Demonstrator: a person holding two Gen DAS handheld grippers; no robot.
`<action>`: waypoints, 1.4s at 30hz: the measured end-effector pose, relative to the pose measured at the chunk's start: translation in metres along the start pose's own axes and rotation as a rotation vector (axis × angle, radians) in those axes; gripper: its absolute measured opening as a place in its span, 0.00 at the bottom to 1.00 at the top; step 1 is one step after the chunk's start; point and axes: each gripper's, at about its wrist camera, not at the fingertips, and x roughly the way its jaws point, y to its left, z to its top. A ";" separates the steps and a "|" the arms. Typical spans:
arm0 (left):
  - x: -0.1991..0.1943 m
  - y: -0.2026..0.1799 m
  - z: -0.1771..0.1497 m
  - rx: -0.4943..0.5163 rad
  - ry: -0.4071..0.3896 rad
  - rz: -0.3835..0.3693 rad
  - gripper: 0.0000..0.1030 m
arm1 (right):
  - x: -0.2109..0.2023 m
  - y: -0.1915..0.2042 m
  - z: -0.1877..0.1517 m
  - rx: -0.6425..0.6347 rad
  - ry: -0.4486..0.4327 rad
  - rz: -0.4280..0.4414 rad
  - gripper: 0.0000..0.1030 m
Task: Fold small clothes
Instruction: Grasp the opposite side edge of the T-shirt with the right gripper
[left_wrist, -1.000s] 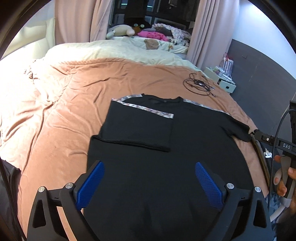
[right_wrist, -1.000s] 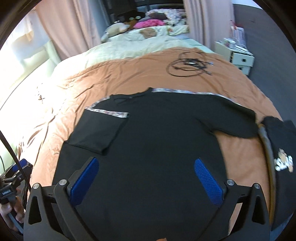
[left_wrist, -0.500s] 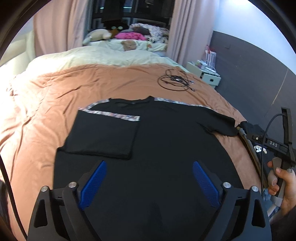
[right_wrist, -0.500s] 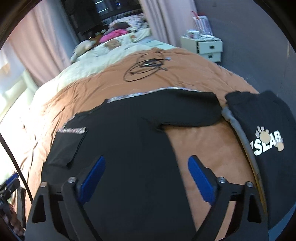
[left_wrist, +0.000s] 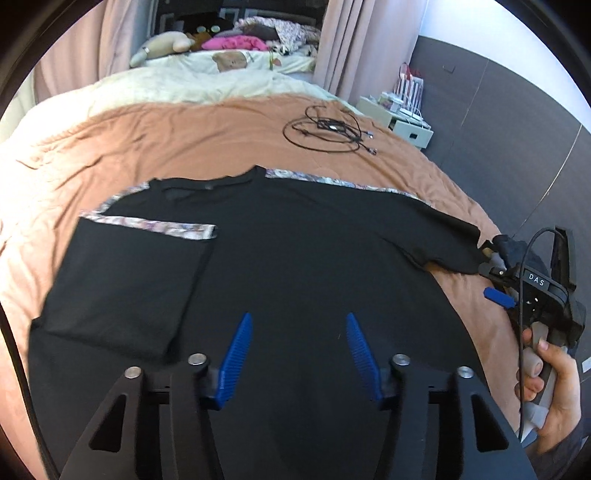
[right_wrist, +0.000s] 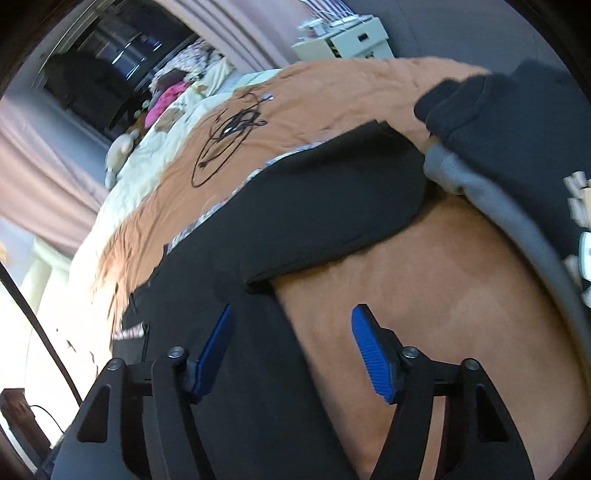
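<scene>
Left wrist view: left gripper (left_wrist: 299, 350) jaws narrowed from wide a second ago, still apart, nothing pinched; black shirt (left_wrist: 295, 258) flat on brown bedspread (left_wrist: 184, 129) directly below and ahead, left sleeve (left_wrist: 122, 284) already folded in.

Right wrist view: right gripper (right_wrist: 291, 343) rolled and dropped toward unfolded right sleeve (right_wrist: 332, 206) just ahead; jaws closing, apart, empty, straddling shirt's side edge. Likely next: sleeve fold.

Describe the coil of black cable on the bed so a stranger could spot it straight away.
Start at the wide orange-brown bedspread. Beyond the neckline of the black T-shirt spread flat on it, toward the white bedside drawer unit, lies the coil of black cable. It is the only thin, looped thing on the cover; everything else lying there is cloth.
</scene>
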 end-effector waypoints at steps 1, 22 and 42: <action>0.009 -0.003 0.003 0.005 0.002 -0.005 0.51 | 0.006 -0.002 0.003 0.013 -0.006 -0.001 0.61; 0.150 -0.071 0.052 0.126 0.104 -0.119 0.13 | 0.084 -0.034 0.031 0.293 -0.075 0.033 0.17; 0.194 -0.116 0.064 0.092 0.166 -0.244 0.12 | 0.048 0.021 0.034 0.058 -0.115 0.383 0.04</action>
